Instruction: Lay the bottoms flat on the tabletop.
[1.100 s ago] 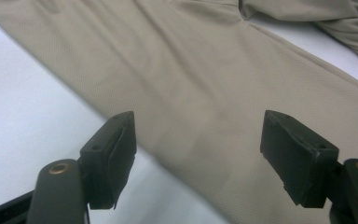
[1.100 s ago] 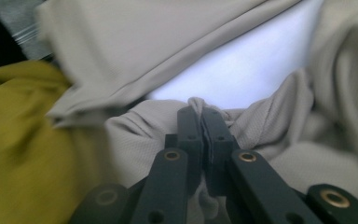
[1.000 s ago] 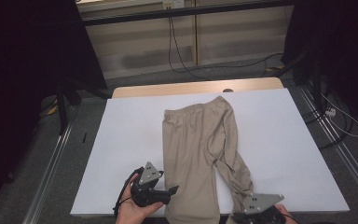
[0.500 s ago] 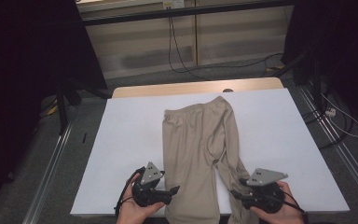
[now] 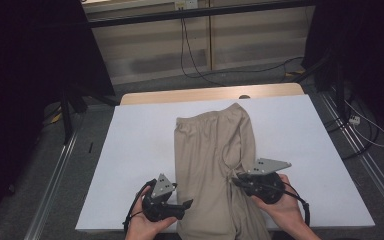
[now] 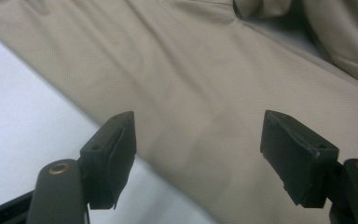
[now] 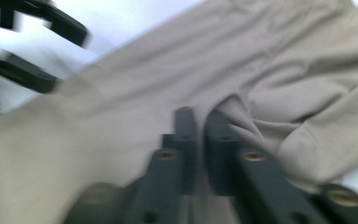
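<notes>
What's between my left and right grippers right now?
In the high view, the nearer leg of the beige trousers spans the stretch between the left gripper and the right gripper; nothing else lies there.

White-topped table (image 5: 140, 150) w/ wooden far edge, carrying beige trousers (image 5: 210, 165) spread flat down the centre, legs toward near edge.

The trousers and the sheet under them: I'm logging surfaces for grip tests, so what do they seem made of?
The trousers look like thin woven fabric, matte beige, with a fine weave grain and soft folds. The sheet looks like smooth matte white paper or plastic; which one I cannot tell.
</notes>
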The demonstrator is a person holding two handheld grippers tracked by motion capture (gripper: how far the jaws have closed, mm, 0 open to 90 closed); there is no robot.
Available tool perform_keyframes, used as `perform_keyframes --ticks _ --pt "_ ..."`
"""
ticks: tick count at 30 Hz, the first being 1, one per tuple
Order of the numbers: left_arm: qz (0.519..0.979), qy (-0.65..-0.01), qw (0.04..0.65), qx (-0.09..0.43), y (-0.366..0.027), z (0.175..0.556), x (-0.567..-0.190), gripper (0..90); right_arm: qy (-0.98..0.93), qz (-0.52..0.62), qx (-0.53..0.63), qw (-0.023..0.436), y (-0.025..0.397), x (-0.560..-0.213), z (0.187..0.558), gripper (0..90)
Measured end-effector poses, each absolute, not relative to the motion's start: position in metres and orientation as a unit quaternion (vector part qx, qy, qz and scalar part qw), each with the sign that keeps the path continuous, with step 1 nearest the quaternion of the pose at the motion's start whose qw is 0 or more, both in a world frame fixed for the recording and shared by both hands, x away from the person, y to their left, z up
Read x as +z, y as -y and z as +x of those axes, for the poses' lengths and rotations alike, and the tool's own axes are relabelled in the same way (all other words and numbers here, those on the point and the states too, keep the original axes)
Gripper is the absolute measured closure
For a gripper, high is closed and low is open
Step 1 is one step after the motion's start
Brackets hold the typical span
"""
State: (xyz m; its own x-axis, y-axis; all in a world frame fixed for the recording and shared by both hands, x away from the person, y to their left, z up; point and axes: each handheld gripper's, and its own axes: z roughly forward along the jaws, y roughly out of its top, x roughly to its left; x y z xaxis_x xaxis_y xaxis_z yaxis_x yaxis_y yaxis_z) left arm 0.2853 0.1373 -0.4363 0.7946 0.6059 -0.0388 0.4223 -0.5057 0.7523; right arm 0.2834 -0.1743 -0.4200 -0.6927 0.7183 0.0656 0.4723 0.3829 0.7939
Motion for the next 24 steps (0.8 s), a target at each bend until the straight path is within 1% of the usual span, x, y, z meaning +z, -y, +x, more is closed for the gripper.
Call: perform_keyframes --ticks 1,2,4,7,8,10,11,12,13,15,17,18,19,20,21,22,23,24 --pt "0.859 -0.299 0.399 0.116 -0.138 0.285 -0.436 27.2 -0.822 0.362 0.419 0.133 0.175 -0.423 0.286 63.7" --pt "0.858 -0.299 0.401 0.115 -0.138 0.285 -0.436 27.3 -0.823 0.362 0.419 0.125 0.177 -0.426 0.286 62.9" --pt "0.856 -0.299 0.407 0.113 -0.138 0.285 -0.435 27.7 -0.816 0.368 0.426 0.131 0.184 -0.423 0.284 57.7" --pt "0.857 -0.288 0.414 0.104 -0.130 0.283 -0.434 31.9 -0.793 0.391 0.446 0.138 0.207 -0.414 0.282 63.4" --pt "0.858 -0.283 0.416 0.099 -0.125 0.281 -0.434 34.8 -0.789 0.402 0.444 0.142 0.216 -0.412 0.282 72.3" --pt "0.866 -0.264 0.416 0.086 -0.113 0.277 -0.433 41.9 -0.795 0.413 0.415 0.161 0.228 -0.416 0.281 77.4" --pt "0.870 -0.252 0.418 0.074 -0.105 0.274 -0.432 46.1 -0.803 0.414 0.398 0.158 0.231 -0.420 0.280 77.9" --pt "0.871 -0.246 0.421 0.061 -0.099 0.273 -0.432 52.6 -0.809 0.416 0.390 0.145 0.233 -0.428 0.279 76.8" --pt "0.873 -0.242 0.421 0.044 -0.090 0.272 -0.432 57.0 -0.812 0.416 0.384 0.138 0.232 -0.432 0.278 74.7" --pt "0.882 -0.215 0.418 0.038 -0.069 0.268 -0.432 62.7 -0.824 0.417 0.361 0.128 0.227 -0.442 0.279 67.2" --pt "0.892 -0.192 0.409 0.027 -0.050 0.266 -0.435 64.0 -0.832 0.413 0.347 0.128 0.220 -0.447 0.282 60.4" --pt "0.893 -0.185 0.409 0.023 -0.041 0.265 -0.437 63.6 -0.836 0.410 0.341 0.131 0.216 -0.449 0.284 58.5" --pt "0.899 -0.175 0.401 0.025 -0.030 0.265 -0.441 61.0 -0.840 0.407 0.333 0.130 0.213 -0.452 0.285 58.3" --pt "0.904 -0.171 0.390 0.033 -0.023 0.264 -0.443 56.8 -0.841 0.403 0.333 0.137 0.211 -0.452 0.285 62.8" --pt "0.904 -0.169 0.392 0.026 -0.019 0.265 -0.447 58.4 -0.844 0.399 0.332 0.134 0.210 -0.451 0.284 76.4" --pt "0.907 -0.171 0.383 0.030 -0.015 0.265 -0.449 64.4 -0.846 0.397 0.331 0.134 0.210 -0.450 0.283 88.2" --pt "0.909 -0.174 0.379 0.024 -0.013 0.266 -0.451 70.8 -0.847 0.398 0.321 0.146 0.211 -0.451 0.281 89.5" --pt "0.909 -0.172 0.378 0.023 -0.011 0.267 -0.452 77.1 -0.846 0.399 0.322 0.144 0.214 -0.450 0.279 90.0"
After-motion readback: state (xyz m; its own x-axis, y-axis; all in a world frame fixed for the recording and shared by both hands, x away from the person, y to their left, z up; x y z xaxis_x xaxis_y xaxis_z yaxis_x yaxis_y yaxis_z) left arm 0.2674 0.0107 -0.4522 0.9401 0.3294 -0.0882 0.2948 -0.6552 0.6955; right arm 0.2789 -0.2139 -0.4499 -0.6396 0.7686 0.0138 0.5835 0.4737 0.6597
